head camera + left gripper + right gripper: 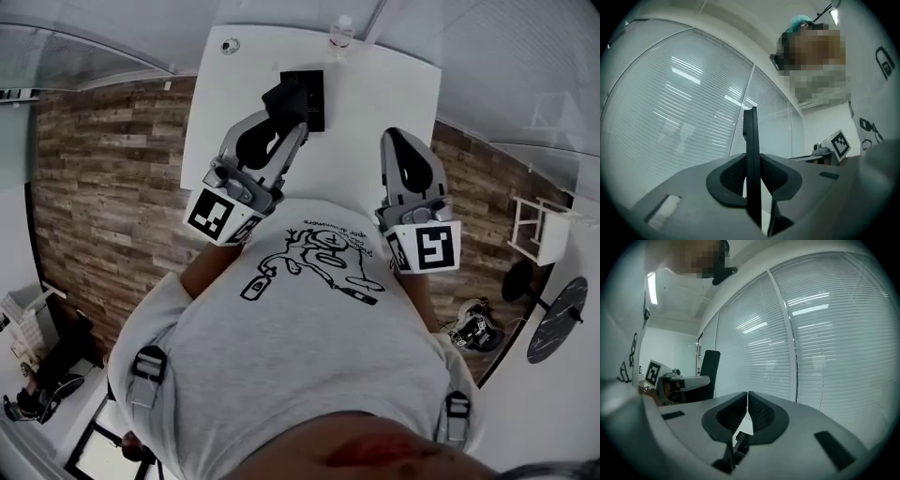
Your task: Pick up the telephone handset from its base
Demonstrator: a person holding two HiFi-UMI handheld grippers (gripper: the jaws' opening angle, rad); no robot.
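White table [375, 122] is seen ahead of both tongs | left gripper [284, 117] is clamped on handset [279, 98], which is held edge-on with its long axis upright between the jaws | base [317, 98] is seen just beyond its tips | right gripper [401, 141] is closed on nothing, well aside | lift is judged nearly clear; 1 hand suffices

A white table [398, 108] stands on wood-plank flooring. A black telephone base [315, 92] sits near the table's middle. At the far edge stand a clear bottle [342, 31] and a small round fitting [230, 45], well apart.
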